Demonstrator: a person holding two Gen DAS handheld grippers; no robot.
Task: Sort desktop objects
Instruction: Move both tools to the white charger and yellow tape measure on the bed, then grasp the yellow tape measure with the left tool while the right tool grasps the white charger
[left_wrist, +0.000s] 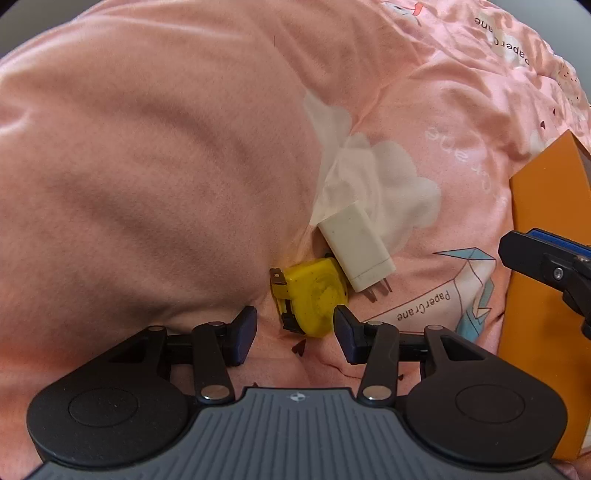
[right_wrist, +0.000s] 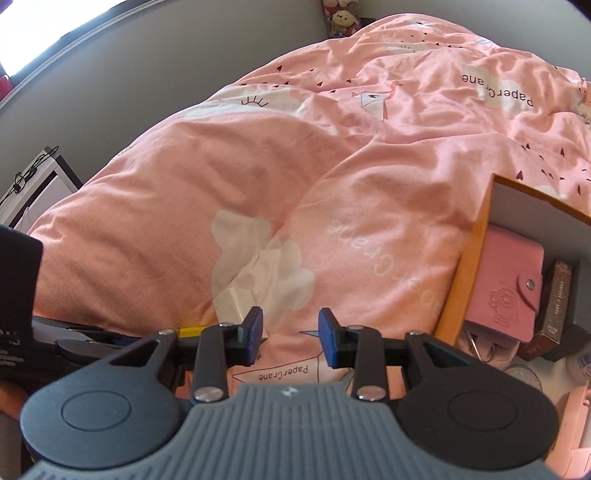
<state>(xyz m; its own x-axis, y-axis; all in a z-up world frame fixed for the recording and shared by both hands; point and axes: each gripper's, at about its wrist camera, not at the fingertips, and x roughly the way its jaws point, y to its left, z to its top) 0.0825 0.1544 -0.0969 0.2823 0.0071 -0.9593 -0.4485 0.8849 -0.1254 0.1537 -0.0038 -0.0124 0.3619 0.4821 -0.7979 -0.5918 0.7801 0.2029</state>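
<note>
A yellow tape measure (left_wrist: 310, 295) lies on the pink duvet (left_wrist: 147, 166), and a white plug charger (left_wrist: 354, 247) rests against its far side. My left gripper (left_wrist: 295, 328) points down at the tape measure and is open. The tape's near end sits between the fingertips; the left pad (left_wrist: 245, 332) stands apart from it. In the right wrist view my right gripper (right_wrist: 291, 332) is open over the duvet with nothing between its fingers. Just beyond its left finger are the charger (right_wrist: 232, 301) and a sliver of the tape measure (right_wrist: 192, 330).
An open orange box (right_wrist: 469, 266) lies on the bed at the right, holding a pink wallet (right_wrist: 509, 280), a brown carton (right_wrist: 554, 306) and a dark grey box (right_wrist: 583, 302). The orange box (left_wrist: 532, 206) also borders the left wrist view. A black sleeve (right_wrist: 18, 277) is at the left.
</note>
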